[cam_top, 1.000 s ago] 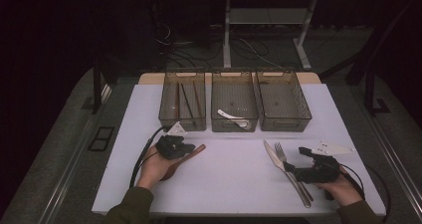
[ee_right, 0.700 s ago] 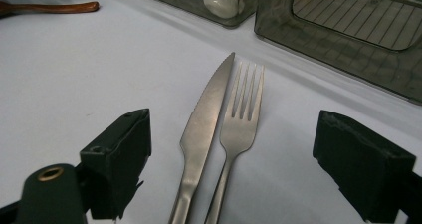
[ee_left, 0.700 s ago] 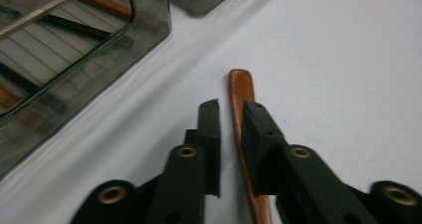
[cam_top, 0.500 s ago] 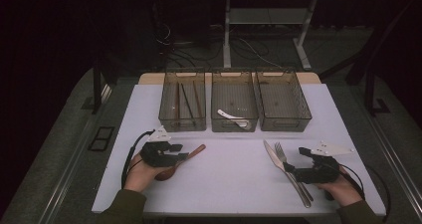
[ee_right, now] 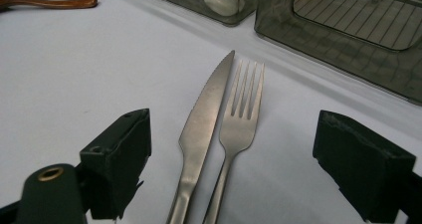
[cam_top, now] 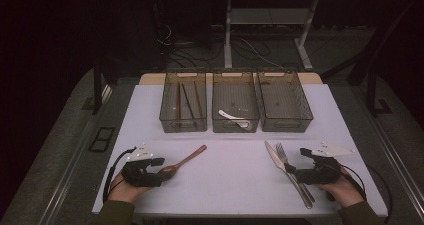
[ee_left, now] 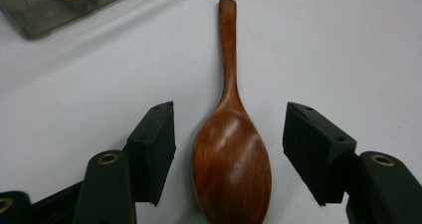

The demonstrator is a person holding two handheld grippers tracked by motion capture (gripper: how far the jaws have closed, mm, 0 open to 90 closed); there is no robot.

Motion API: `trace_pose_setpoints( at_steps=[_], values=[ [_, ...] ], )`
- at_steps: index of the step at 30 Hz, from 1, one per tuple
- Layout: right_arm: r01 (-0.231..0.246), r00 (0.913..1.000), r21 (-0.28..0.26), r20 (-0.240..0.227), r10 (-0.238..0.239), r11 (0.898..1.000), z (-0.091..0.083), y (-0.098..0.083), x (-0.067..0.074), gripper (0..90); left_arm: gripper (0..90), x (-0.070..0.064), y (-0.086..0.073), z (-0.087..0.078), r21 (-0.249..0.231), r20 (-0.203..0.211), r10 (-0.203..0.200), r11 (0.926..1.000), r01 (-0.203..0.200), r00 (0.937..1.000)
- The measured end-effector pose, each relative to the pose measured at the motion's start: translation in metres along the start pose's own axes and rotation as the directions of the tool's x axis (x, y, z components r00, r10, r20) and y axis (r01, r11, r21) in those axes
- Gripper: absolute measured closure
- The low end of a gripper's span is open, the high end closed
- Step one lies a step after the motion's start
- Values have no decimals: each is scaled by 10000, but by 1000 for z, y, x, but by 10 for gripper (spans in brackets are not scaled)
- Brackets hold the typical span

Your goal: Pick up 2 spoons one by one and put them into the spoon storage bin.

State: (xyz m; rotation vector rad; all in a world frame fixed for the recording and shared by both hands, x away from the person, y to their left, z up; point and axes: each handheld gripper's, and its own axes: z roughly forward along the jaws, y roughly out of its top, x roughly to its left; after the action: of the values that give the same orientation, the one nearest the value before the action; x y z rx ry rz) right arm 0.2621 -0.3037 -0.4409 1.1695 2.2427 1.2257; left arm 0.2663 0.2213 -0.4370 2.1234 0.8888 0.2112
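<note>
The wooden spoon [ee_left: 230, 149] lay flat on the white bench [cam_top: 230, 185], bowl toward the person and handle pointing away toward the trays. Its bowl sat between the jaws of the left gripper [cam_top: 161, 167], which had just been opening; in the left gripper view a gap showed on each side of the bowl, so the pads did not press on it. The left hand [cam_top: 122, 190] held that gripper low at the bench's near left part.

Well apart, at the near right, a knife [ee_right: 201, 129] and a fork [ee_right: 239, 127] lay side by side, just beside each other, tips pointing toward the trays. The right gripper [cam_top: 291, 169] rested at their handle ends with its jaws spread wide on either side of both, touching neither in the right gripper view. The right hand [cam_top: 342, 187] gripped it from behind.

Across the far part of the bench stood three smoky clear trays in a row: the left tray [cam_top: 165, 112] holding dark chopsticks [cam_top: 189, 100], the middle tray [cam_top: 216, 112] holding a white spoon [cam_top: 234, 118], and the right tray [cam_top: 305, 112].
</note>
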Motion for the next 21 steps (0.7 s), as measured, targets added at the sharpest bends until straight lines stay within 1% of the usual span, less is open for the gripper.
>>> trace_pose_setpoints(
  at_steps=[3,7,9,12,13,14,15,16,17,19,21],
  values=[
    [26,10000,22,1,-26,10000,0,0,0,156,368,1,-1,1,94,21,6,10000,-6,10000],
    [30,10000,31,13,-30,10000,0,0,0,156,378,1,-2,3,515,-128,286,9983,-279,9995],
    [35,10000,30,22,-35,10000,0,0,0,156,384,1,-2,4,617,-158,300,9977,-290,9994],
    [48,10000,31,17,-48,10000,0,0,0,156,401,-1,-2,7,897,-166,514,9947,-497,9985],
    [81,10000,30,24,-81,10000,0,0,0,156,407,-2,-2,7,978,-226,658,9932,-633,9976],
    [70,10000,50,32,-70,10000,0,0,0,156,415,-2,-2,7,996,-174,690,9928,-669,9975],
    [85,10000,50,37,-86,10000,0,0,0,156,447,-3,-1,7,1013,-91,702,9925,-689,9975],
    [85,10000,62,38,-85,9999,0,0,0,156,475,-3,-1,7,1059,-29,817,9911,-809,9967],
    [98,9999,64,43,-98,9999,0,0,0,156,493,-3,-1,7,1078,32,850,9905,-849,9964],
    [83,10000,66,49,-83,9999,0,0,0,156,566,-4,0,6,1130,242,938,9889,-959,9953],
    [110,9999,55,54,-110,9999,0,0,0,156,621,-5,1,7,1152,399,963,9883,-1003,9946]
  ],
)
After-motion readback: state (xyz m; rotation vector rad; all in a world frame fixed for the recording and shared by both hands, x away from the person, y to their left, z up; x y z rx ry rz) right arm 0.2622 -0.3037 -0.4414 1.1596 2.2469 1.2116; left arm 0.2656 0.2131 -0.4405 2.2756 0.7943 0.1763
